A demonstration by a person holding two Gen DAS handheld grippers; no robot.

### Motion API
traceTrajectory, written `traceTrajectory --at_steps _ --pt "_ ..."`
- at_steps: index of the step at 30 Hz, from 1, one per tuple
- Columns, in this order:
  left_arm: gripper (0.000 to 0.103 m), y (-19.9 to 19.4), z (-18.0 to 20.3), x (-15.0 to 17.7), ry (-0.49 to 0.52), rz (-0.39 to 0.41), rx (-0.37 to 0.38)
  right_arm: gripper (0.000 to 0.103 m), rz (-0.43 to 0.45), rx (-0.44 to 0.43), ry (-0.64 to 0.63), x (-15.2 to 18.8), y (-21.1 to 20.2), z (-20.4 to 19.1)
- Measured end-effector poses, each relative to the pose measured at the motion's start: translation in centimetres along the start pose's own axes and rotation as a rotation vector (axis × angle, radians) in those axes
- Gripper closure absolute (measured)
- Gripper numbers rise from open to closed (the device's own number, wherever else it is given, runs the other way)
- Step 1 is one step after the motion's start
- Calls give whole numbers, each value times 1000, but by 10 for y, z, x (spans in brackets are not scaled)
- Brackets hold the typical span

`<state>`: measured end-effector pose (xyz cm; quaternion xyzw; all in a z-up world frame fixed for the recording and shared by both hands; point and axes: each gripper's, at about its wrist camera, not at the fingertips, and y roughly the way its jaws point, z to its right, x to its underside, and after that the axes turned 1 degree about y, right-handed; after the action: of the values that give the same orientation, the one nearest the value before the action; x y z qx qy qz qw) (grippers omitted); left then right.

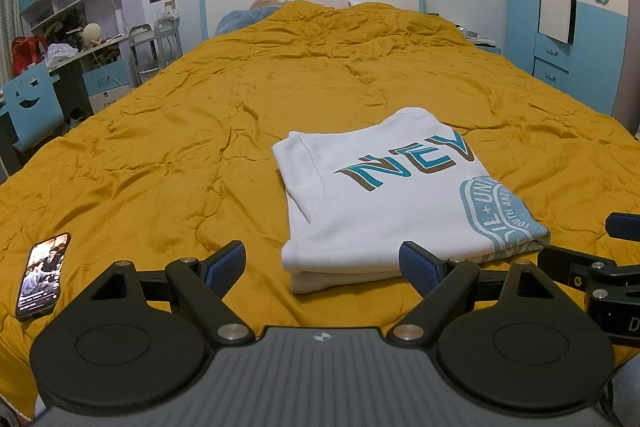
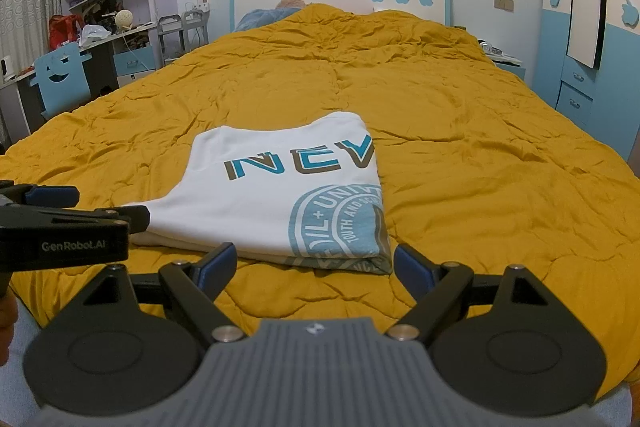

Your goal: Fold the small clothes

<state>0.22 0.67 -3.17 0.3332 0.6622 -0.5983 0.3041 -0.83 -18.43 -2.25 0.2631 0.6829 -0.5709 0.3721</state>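
Both the left gripper (image 1: pixel 322 263) and right gripper (image 2: pixel 314 263) hang spread and empty at lower frame, probably because the white T-shirt (image 1: pixel 384 203) at centre already lies folded flat on the yellow quilt (image 1: pixel 200 131).

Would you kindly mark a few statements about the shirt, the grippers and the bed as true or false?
1. The white T-shirt lies folded on the yellow quilt. True.
2. The left gripper is clamped on the shirt. False: it is open and holds nothing.
3. A phone lies on the quilt, its screen lit. True.
4. The right gripper is shut. False: its jaws stand apart.
5. The shirt's print is red. False: teal and brown.
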Motion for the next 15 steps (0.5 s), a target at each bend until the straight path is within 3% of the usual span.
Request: traceTrajectory --at_steps 15 --pt "2 0 -1 0 -1 1 0 22 1 1 1 0 0 -1"
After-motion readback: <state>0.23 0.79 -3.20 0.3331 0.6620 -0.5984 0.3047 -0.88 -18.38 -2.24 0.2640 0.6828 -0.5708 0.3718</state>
